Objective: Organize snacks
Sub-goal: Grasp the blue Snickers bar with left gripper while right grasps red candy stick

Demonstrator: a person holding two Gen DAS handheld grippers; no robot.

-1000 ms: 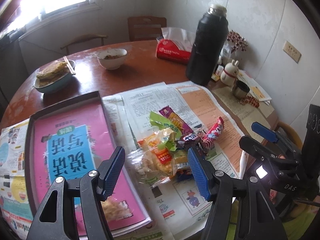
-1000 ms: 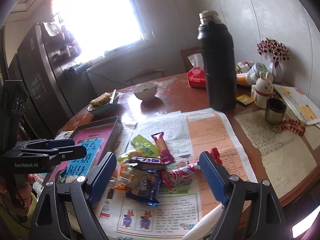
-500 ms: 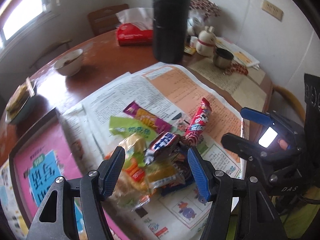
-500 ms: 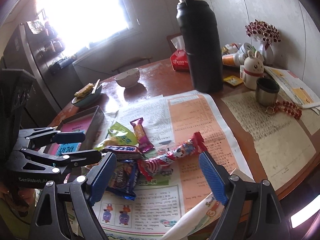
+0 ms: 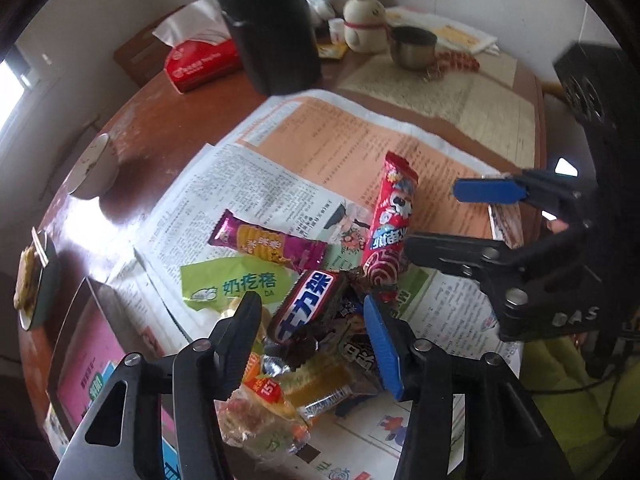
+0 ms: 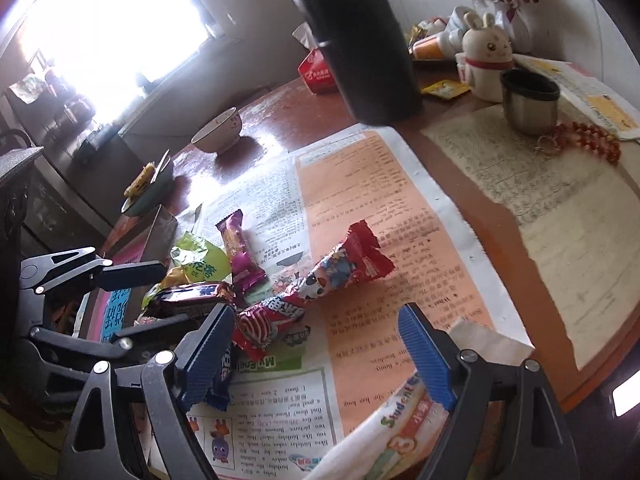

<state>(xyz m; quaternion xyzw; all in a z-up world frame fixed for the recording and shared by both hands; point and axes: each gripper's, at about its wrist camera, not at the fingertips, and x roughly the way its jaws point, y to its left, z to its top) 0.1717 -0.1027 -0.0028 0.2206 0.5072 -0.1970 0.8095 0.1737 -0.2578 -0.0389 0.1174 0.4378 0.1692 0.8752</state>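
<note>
A pile of wrapped snacks lies on newspaper. My left gripper [image 5: 316, 334] is open, low over the pile, its jaws on either side of a brown chocolate bar [image 5: 306, 306]. A long red snack pack [image 5: 390, 220], a purple bar [image 5: 266, 242] and a green pouch [image 5: 232, 286] lie just beyond. My right gripper [image 6: 316, 354] is open and empty, close to the red pack [image 6: 316, 284]; it also shows in the left wrist view [image 5: 456, 216]. The dark tray [image 5: 86, 344] with a pink liner sits at the left.
A tall black thermos [image 6: 352, 36], a red tissue box [image 5: 200, 64], a rabbit figurine [image 6: 486, 56], a metal cup [image 6: 528, 102] and red beads [image 6: 586, 142] stand at the back. A white bowl [image 6: 218, 132] and a food plate [image 6: 148, 192] are on the far left.
Both grippers have moved forward and down toward the snack pile. The left gripper now straddles the chocolate bar. Neither has closed.
</note>
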